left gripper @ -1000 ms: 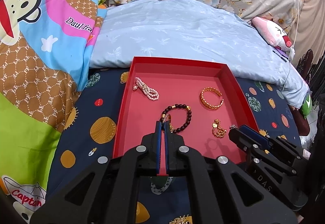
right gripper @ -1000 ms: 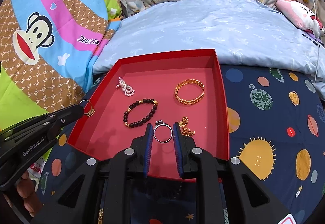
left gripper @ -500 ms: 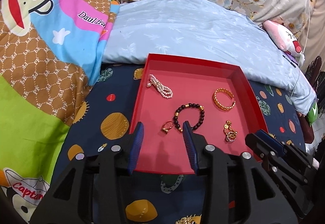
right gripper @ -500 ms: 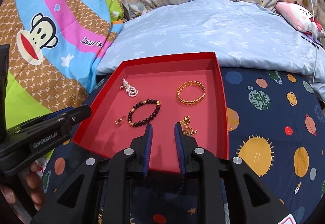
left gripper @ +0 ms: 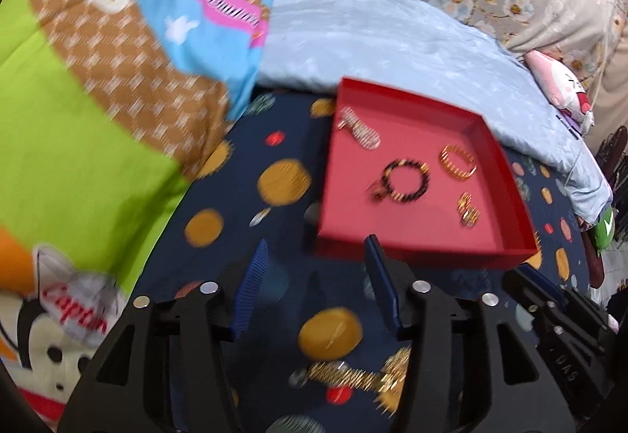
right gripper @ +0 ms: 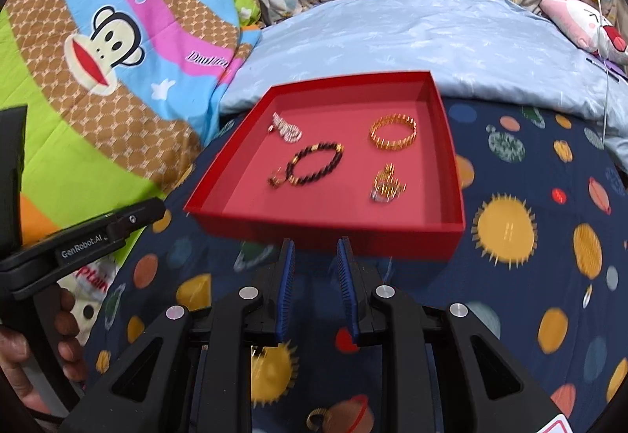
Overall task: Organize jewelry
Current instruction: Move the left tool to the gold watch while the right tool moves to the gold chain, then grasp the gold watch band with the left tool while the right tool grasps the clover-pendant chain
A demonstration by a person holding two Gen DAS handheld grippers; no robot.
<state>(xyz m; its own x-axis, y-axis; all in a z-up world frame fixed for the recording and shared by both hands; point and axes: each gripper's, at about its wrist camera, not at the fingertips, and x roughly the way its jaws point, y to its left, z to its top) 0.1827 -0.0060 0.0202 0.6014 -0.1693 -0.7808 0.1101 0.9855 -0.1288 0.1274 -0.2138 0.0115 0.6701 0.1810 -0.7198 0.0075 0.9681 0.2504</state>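
Below the red tray's (left gripper: pixel 431 248) near edge, on the planet-print bedspread (right gripper: pixel 530 276), a gold chain (left gripper: pixel 353 374) lies crosswise just beneath the left gripper (left gripper: pixel 314 287), its jaws freshly opened and empty; the right gripper (right gripper: pixel 314 284), narrowly parted, holds nothing.

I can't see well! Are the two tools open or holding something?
Left tool: open, its jaws have just been opening, nothing between them.
Right tool: open, holding nothing.
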